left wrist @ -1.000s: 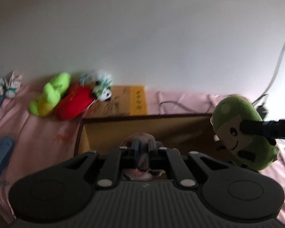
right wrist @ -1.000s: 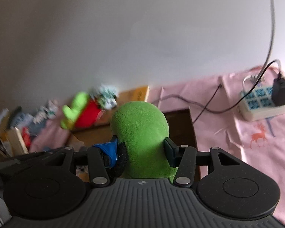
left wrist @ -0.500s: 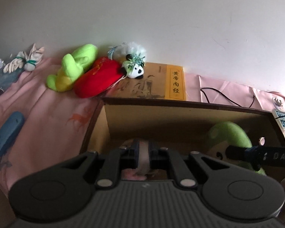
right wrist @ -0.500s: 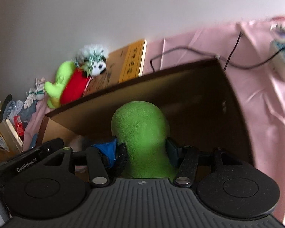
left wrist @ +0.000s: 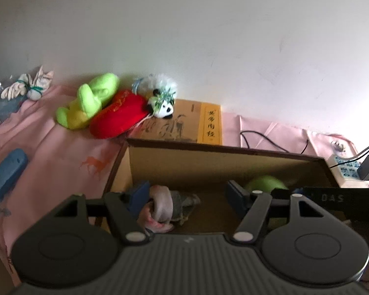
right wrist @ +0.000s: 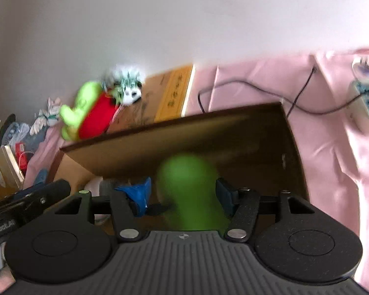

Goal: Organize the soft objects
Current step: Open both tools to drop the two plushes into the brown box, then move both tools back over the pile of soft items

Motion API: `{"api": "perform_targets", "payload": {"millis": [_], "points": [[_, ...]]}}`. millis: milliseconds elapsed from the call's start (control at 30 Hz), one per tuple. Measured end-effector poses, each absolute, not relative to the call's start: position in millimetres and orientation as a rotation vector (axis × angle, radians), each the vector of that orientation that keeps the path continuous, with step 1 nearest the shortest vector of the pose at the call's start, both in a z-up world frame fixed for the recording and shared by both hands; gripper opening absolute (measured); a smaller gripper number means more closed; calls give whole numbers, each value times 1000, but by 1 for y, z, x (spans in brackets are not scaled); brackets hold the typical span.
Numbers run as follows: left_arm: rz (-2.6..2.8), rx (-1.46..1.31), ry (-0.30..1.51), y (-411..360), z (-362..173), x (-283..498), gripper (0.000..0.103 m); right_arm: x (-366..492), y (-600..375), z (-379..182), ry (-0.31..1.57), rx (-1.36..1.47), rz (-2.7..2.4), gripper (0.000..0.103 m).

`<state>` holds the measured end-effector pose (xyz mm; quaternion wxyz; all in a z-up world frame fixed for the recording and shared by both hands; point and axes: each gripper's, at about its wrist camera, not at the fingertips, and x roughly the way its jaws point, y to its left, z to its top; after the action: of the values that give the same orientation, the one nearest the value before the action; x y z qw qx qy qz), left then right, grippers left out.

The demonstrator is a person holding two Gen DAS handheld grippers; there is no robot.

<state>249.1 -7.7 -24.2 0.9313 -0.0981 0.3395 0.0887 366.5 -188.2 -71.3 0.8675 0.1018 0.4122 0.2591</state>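
Observation:
An open cardboard box [left wrist: 209, 147] lies below both grippers on the pink cloth. My left gripper [left wrist: 187, 193] is open over the box. A pink and grey soft toy [left wrist: 164, 204] lies inside the box, close by its left finger, and is not held. My right gripper [right wrist: 182, 194] is open too. The green plush [right wrist: 189, 191] sits blurred between its spread fingers, with a gap on its left side. From the left wrist, the same green plush [left wrist: 265, 183] shows low in the box's right part, beside the right gripper's body.
Behind the box lie a lime-green toy [left wrist: 91, 100], a red plush [left wrist: 118, 118] and a small panda [left wrist: 162, 103], partly on a yellow book [left wrist: 184, 125]. A white cloth bundle [left wrist: 29, 86] and a blue object [left wrist: 5, 174] lie left. A power strip [left wrist: 349, 169] with cables lies right.
Both grippers came down over the box and opened. The left one let go of the pink and grey toy. The right one let go of the green plush, now lower in the box.

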Motion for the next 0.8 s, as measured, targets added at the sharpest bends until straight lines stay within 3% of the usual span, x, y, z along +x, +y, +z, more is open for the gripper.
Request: {"api": "perform_targets", "payload": {"millis": [467, 800], "points": [[134, -181, 582, -15, 29, 186, 69, 310, -210, -11, 699, 342, 626, 44], [97, -128, 585, -18, 53, 139, 70, 230, -228, 12, 546, 271, 553, 44]]}}
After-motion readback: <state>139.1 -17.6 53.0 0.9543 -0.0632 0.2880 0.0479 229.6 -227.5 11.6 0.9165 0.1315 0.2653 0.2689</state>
